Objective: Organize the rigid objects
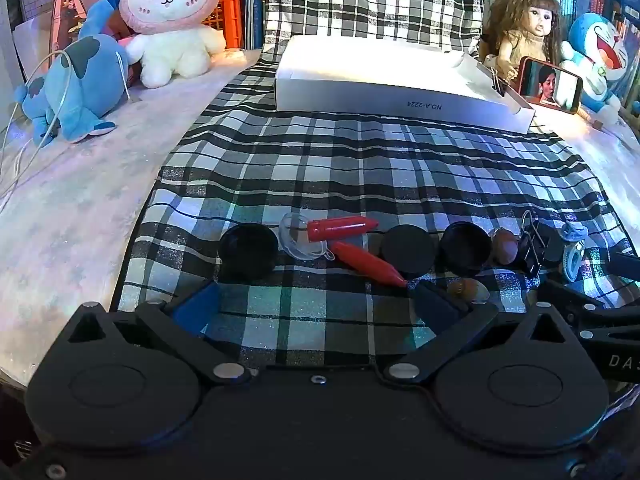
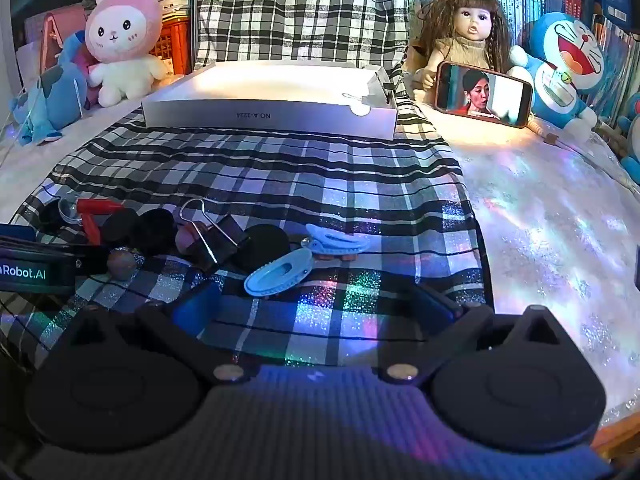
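So, status at this moment:

Progress: looks like the very start. Nothing reads as sorted; the box [image 1: 384, 80] interior is washed out by glare, contents can't be told.
Box: far centre on the plaid cloth [image 1: 360, 168], well apart from the items.
Items: all loose in one row across the near cloth.
Left end: black cap [image 1: 248, 250], clear dish [image 1: 300, 238], two red tubes [image 1: 342, 229] touching it.
Middle: two more black caps [image 1: 408, 250], two brown beads [image 1: 505, 246], binder clip [image 2: 216, 236].
Right end: two blue hair clips [image 2: 278, 274], one just behind the other.
Left gripper [image 1: 316, 312]: fingers spread wide, empty, low over bare cloth just near of the red tubes.
Right gripper [image 2: 316, 308]: fingers wide, empty, nearest hair clip sitting just beyond the gap.
Left to do: judging by this, everything. Every piece still has to go to the box or be grouped.
Clutter: plush toys, doll [image 2: 466, 36], phone [image 2: 484, 94] at far edges, not in the way.
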### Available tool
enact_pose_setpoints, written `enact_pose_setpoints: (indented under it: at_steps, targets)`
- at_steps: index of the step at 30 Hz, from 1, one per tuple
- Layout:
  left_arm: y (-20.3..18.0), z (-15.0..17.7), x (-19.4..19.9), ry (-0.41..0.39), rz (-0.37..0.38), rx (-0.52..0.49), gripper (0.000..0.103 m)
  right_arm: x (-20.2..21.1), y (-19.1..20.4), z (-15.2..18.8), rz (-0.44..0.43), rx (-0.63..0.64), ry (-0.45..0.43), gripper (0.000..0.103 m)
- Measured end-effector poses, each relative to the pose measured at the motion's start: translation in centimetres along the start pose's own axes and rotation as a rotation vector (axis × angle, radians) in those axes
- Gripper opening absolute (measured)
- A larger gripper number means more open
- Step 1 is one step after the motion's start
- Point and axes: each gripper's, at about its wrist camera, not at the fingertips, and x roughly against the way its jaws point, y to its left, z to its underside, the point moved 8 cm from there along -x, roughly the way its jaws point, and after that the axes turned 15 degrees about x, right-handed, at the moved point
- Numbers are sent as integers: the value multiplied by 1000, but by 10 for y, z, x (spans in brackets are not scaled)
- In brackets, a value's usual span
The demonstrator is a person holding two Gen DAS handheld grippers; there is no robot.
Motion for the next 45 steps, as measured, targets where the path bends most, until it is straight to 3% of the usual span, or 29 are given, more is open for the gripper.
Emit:
enact_pose_setpoints:
  at_steps: [45]
  targets:
    - [1,1,2,10,8,-15,103,-1,1,-1,-3,-5,21,103]
